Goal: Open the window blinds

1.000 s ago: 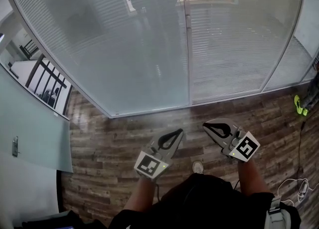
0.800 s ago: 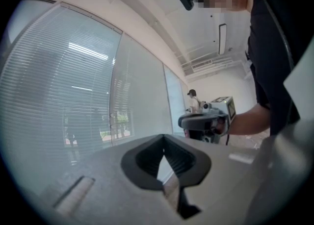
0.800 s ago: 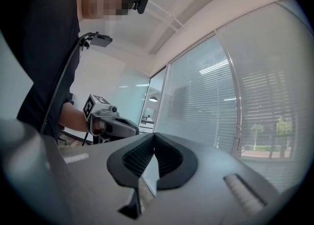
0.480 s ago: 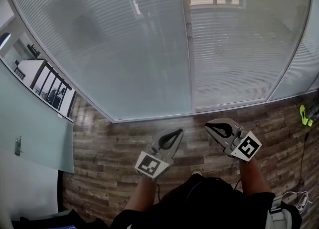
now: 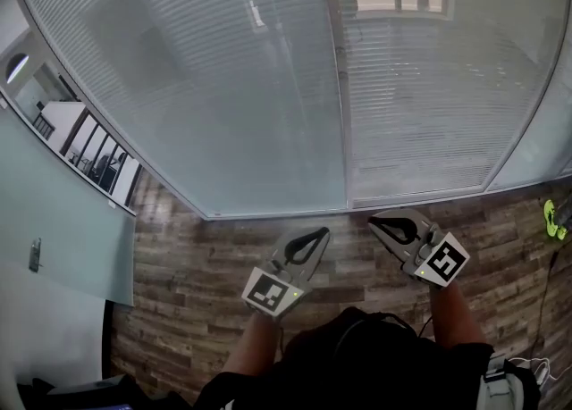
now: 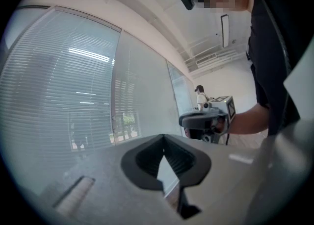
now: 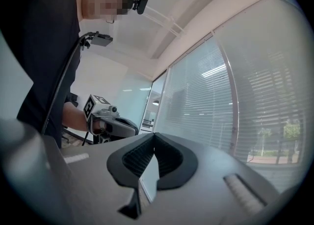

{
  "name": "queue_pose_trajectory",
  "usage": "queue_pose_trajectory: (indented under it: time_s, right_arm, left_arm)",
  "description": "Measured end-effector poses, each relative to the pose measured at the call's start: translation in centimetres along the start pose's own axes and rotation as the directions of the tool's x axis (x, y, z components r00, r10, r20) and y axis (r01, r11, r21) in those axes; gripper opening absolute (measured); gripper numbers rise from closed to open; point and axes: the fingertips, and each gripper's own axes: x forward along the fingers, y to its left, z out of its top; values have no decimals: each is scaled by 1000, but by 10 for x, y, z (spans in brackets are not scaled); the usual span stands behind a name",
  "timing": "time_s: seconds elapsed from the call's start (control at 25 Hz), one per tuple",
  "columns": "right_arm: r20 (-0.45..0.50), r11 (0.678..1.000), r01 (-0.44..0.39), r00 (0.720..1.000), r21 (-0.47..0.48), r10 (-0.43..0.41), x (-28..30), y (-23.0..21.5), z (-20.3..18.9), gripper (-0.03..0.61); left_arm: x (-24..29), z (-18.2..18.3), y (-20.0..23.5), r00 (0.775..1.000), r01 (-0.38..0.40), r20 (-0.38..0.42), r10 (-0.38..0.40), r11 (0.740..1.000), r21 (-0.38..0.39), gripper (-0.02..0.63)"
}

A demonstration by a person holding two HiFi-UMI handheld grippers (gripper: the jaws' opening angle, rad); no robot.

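The window blinds hang with their slats shut behind glass and fill the upper head view; a vertical frame post divides them. My left gripper and right gripper are held side by side over the floor, short of the window's bottom rail. Both are shut with nothing in them. In the left gripper view the left gripper points level toward the blinds, with the right gripper beside it. The right gripper view shows the right gripper facing the blinds.
A wood-plank floor runs to the window. A pale glass wall with a handle stands at the left. A yellow-green object and white cables lie on the floor at the right.
The person and both grippers have come a little closer to the window, whose bottom rail now sits lower in the view. Both jaws stay shut.
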Motion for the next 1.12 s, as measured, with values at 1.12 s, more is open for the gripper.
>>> queue_pose_trajectory:
  time_s: [1.12]
  right_arm:
    - [-3,997,62,998,52,-62,-20,-43,-24,6]
  left_arm:
    - [36,-6,16,998,-9,-57,10,1000,10,5]
